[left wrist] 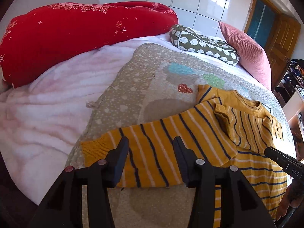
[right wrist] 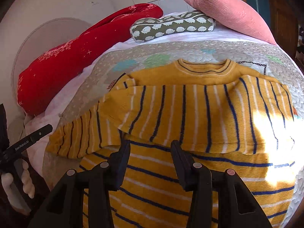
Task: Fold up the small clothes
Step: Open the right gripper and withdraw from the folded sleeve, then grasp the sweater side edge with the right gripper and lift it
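A small mustard-yellow sweater (right wrist: 190,110) with navy and white stripes lies flat on the beige quilt (left wrist: 133,87), neck hole toward the pillows. Its sleeves are folded across the chest; one sleeve (left wrist: 155,144) runs out to the left and ends in a ribbed cuff (left wrist: 91,150). My left gripper (left wrist: 150,144) hovers over that sleeve, jaws open and empty. My right gripper (right wrist: 150,146) is open over the sweater's lower body, below the folded sleeve's edge, with nothing between its fingers. Each gripper shows at the edge of the other view: right gripper (left wrist: 281,157), left gripper (right wrist: 28,138).
A long red bolster (left wrist: 76,36), a green sheep-print pillow (left wrist: 205,45) and a pink cushion (left wrist: 248,53) lie along the head of the bed. A fluffy pink blanket (left wrist: 47,114) covers the left side. A wooden door (left wrist: 279,43) and cluttered shelves (left wrist: 294,81) stand to the right.
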